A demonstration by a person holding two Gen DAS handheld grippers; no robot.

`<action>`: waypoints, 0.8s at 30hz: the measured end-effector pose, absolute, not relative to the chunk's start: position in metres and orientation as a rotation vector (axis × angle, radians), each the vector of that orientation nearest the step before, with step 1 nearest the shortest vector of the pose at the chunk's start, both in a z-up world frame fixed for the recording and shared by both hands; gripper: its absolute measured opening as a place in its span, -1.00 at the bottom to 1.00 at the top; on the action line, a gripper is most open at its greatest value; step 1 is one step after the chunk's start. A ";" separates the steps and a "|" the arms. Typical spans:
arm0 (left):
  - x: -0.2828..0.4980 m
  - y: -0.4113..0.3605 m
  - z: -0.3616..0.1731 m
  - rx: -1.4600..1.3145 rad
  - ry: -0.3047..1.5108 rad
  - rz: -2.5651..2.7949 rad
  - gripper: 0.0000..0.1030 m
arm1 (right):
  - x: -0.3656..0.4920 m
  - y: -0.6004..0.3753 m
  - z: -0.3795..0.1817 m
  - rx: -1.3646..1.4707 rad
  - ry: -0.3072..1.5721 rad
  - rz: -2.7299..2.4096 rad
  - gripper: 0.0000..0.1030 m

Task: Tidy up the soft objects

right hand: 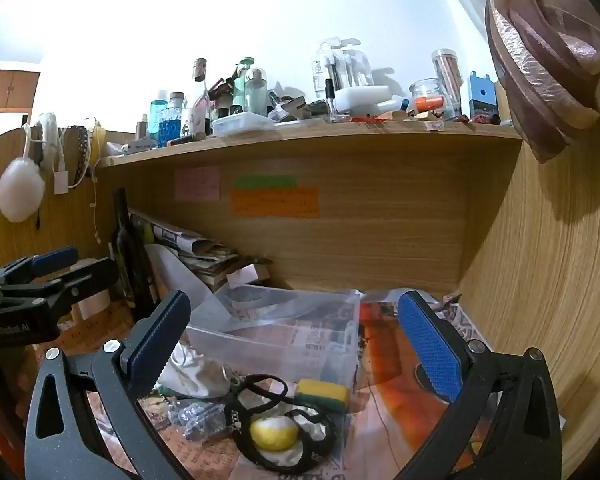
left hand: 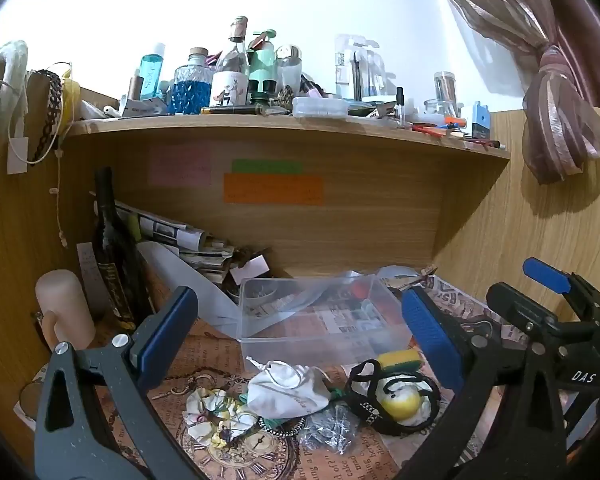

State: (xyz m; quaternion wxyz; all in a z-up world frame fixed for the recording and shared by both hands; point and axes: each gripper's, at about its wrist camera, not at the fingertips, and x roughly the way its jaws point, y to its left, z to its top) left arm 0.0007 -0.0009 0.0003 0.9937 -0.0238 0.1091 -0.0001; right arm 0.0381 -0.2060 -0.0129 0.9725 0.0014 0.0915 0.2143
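Observation:
A clear plastic box point(left hand: 320, 316) stands on the newspaper-covered desk, also in the right wrist view point(right hand: 284, 332). In front of it lie soft items: a white drawstring pouch point(left hand: 286, 390), a floral scrunchie point(left hand: 216, 416), a yellow-green sponge point(left hand: 398, 360), a yellow and white plush toy point(left hand: 400, 402) tangled in black hair bands point(left hand: 366, 408), and a crumpled silver bag point(left hand: 332, 430). My left gripper point(left hand: 300, 332) is open and empty above them. My right gripper point(right hand: 296, 340) is open and empty over the sponge point(right hand: 322, 394), the plush toy point(right hand: 274, 432) and the pouch point(right hand: 196, 374).
A dark wine bottle point(left hand: 114, 256) and stacked newspapers point(left hand: 180, 240) stand at the back left. A pale candle point(left hand: 62, 308) stands at the left. A crowded shelf point(left hand: 284, 124) hangs overhead. A wooden wall point(right hand: 540, 280) and tied curtain point(left hand: 560, 120) close the right side.

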 end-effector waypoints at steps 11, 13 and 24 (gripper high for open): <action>0.007 0.004 -0.005 -0.067 0.226 -0.008 1.00 | 0.040 -0.205 -0.012 0.011 0.182 0.431 1.00; 0.007 0.003 -0.005 -0.068 0.228 -0.005 1.00 | 0.040 -0.205 -0.013 0.010 0.182 0.432 1.00; 0.008 0.007 -0.005 -0.065 0.221 -0.004 1.00 | 0.040 -0.202 -0.012 0.009 0.173 0.436 1.00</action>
